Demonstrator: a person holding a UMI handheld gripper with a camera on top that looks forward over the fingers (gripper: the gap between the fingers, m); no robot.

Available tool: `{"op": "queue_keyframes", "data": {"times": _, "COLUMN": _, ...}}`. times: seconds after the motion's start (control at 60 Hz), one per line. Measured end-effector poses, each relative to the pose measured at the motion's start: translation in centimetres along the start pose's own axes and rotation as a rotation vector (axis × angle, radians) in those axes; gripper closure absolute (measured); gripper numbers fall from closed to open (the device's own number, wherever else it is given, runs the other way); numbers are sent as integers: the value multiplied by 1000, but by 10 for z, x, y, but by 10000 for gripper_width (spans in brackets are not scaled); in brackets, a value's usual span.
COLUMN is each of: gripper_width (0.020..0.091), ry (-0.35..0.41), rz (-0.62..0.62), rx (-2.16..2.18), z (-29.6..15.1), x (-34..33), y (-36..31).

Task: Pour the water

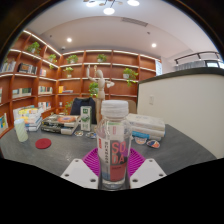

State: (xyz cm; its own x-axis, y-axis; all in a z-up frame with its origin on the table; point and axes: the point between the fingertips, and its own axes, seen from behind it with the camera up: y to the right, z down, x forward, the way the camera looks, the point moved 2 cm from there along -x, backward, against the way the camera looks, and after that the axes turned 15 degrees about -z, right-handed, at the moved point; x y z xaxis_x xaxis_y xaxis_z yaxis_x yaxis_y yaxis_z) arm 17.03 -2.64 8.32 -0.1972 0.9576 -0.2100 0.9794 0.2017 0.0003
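Now, these are the things to see:

Jaws (113, 172): they squeeze a clear bottle from both sides. The two white fingers (82, 172) show low down, one at each side of the bottle.

Pink pads (96, 160): they sit on the inner faces of the fingers and press on the bottle.

Bottle (114, 142): it is clear plastic with a white cap (114, 106). It stands upright between the fingers. You can see through it, and the pink shows behind its wall. I cannot tell how much water is in it.

Bench (60, 155): it is grey and lies under and beyond the bottle. Many small things sit on its far part.

Red lid (43, 143): a small round red thing lies flat on the bench, well to the left of the bottle.

White cup (21, 130): it stands near the red lid, further left.

Clear box (146, 127): it sits on the bench just to the right of the bottle and behind it.

Stack of boxes and books (60, 123): it lies on the bench, left of the bottle, further back.

Shelves (100, 68): wooden shelves with green plants (129, 73) run along the far wall.

White counter (180, 100): it stands at the right, beyond the bench.
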Motion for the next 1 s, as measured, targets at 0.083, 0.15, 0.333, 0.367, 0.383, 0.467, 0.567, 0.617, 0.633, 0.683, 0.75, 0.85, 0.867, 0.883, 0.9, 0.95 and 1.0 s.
{"op": "queue_keyframes", "data": {"times": 0.083, "gripper_width": 765, "ry": 3, "rz": 3, "rx": -14, "z": -1, "x": 1, "y": 0}}
{"op": "queue_keyframes", "data": {"times": 0.15, "gripper_width": 766, "ry": -3, "rz": 6, "rx": -37, "z": -2, "x": 3, "y": -3}}
{"op": "queue_keyframes", "data": {"times": 0.333, "gripper_width": 766, "ry": -60, "rz": -16, "rx": -278, "z": -16, "x": 14, "y": -44}}
{"op": "queue_keyframes", "data": {"times": 0.367, "gripper_width": 766, "ry": -77, "rz": -21, "rx": -364, "z": -21, "x": 20, "y": -59}}
{"op": "queue_keyframes", "data": {"times": 0.383, "gripper_width": 767, "ry": -84, "rz": -22, "rx": -412, "z": -24, "x": 23, "y": -67}}
{"op": "queue_keyframes", "data": {"times": 0.467, "gripper_width": 766, "ry": -110, "rz": -26, "rx": -656, "z": -39, "x": 42, "y": -110}}
{"op": "queue_keyframes", "data": {"times": 0.567, "gripper_width": 767, "ry": -131, "rz": -27, "rx": -911, "z": -57, "x": 70, "y": -163}}
{"op": "queue_keyframes", "data": {"times": 0.617, "gripper_width": 767, "ry": -144, "rz": -24, "rx": -1024, "z": -65, "x": 86, "y": -185}}
{"op": "queue_keyframes", "data": {"times": 0.633, "gripper_width": 767, "ry": -143, "rz": -19, "rx": -1058, "z": -69, "x": 86, "y": -195}}
{"op": "queue_keyframes", "data": {"times": 0.683, "gripper_width": 768, "ry": -147, "rz": -8, "rx": -1169, "z": -79, "x": 97, "y": -218}}
{"op": "queue_keyframes", "data": {"times": 0.75, "gripper_width": 767, "ry": -143, "rz": 16, "rx": -1316, "z": -93, "x": 118, "y": -240}}
{"op": "queue_keyframes", "data": {"times": 0.85, "gripper_width": 768, "ry": -135, "rz": 59, "rx": -1520, "z": -110, "x": 132, "y": -273}}
{"op": "queue_keyframes", "data": {"times": 0.867, "gripper_width": 767, "ry": -133, "rz": 67, "rx": -1549, "z": -112, "x": 134, "y": -278}}
{"op": "queue_keyframes", "data": {"times": 0.883, "gripper_width": 768, "ry": -132, "rz": 74, "rx": -1579, "z": -114, "x": 136, "y": -282}}
{"op": "queue_keyframes", "data": {"times": 0.9, "gripper_width": 768, "ry": -131, "rz": 79, "rx": -1610, "z": -116, "x": 142, "y": -284}}
{"op": "queue_keyframes", "data": {"times": 0.95, "gripper_width": 770, "ry": -135, "rz": 101, "rx": -1700, "z": -122, "x": 146, "y": -296}}
{"op": "queue_keyframes", "data": {"times": 1.0, "gripper_width": 767, "ry": -139, "rz": 128, "rx": -1794, "z": -126, "x": 151, "y": -305}}
